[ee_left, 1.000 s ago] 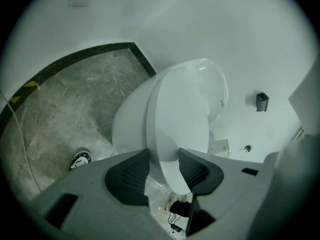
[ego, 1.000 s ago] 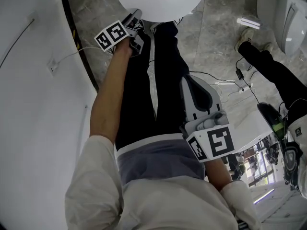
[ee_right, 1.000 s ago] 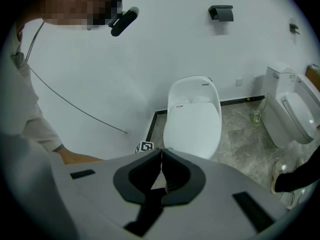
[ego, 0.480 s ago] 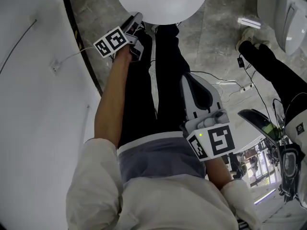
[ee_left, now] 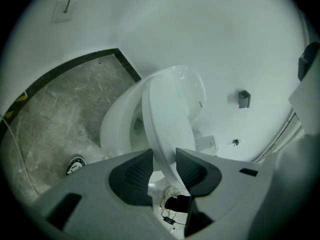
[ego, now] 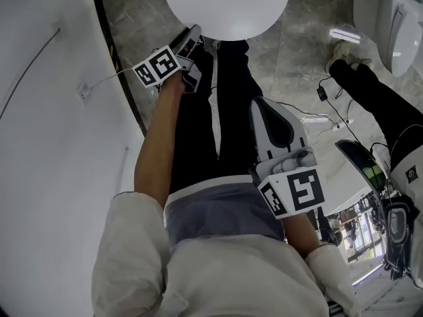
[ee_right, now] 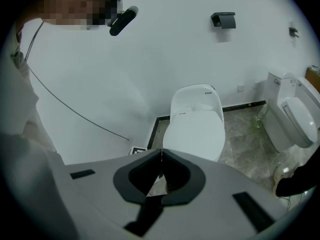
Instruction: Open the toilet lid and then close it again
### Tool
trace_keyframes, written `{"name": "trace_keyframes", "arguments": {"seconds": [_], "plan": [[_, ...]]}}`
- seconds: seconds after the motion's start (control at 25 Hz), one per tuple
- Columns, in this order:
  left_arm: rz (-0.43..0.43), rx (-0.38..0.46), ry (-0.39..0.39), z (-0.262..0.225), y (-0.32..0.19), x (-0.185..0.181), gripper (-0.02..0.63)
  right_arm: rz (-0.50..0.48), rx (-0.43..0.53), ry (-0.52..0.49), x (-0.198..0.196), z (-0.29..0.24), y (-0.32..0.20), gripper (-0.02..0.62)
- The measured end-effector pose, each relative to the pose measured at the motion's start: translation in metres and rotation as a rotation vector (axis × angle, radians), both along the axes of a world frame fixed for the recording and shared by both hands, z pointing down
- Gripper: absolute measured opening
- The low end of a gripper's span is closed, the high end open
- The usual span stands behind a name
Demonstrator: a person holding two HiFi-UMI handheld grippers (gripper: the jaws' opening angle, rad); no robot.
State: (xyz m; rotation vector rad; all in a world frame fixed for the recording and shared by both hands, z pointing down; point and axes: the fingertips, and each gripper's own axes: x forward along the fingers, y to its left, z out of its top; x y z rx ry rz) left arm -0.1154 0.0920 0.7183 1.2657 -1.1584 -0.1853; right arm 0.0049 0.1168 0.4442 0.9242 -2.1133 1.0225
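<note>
One white oval plastic toilet lid (ee_left: 172,109) stands part-raised and tilted, its hinge end towards the plain white wall (ee_left: 225,44) and its front rim lifted clear of the white ceramic bowl (ee_left: 116,129), so a wedge of open space shows between the two. That front rim runs between the dark pads of the left gripper (ee_left: 164,155), whose jaws have just been closing and now pinch the lid from both faces at a middling width. To the left of the bowl the grey veined stone floor (ee_left: 60,114) lies open, with a round floor drain (ee_left: 75,165) near the toilet's foot, and a black skirting strip (ee_left: 70,66) marks where floor meets wall. In the head view the lid is a pale rounded shape at the top edge, with the person's black trousers (ego: 228,111) just below it and the curved wall close on the left. The right gripper (ee_right: 160,156) hangs well back from the toilet, its jaws pressed together with nothing in them. Farther right stands a second white toilet (ee_right: 292,116), with bare floor between the two, and a small black paper holder (ee_right: 223,19) is mounted high on the wall.
</note>
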Motion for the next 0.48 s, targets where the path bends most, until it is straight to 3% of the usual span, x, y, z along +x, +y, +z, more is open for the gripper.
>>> {"name": "trace_keyframes", "arguments": {"seconds": [0.48], "plan": [[0.025,0.014,-0.005,-0.041,-0.009,0.0,0.138,0.015,0.067,-0.011,0.002,-0.039,-0.013,0.011]]}}
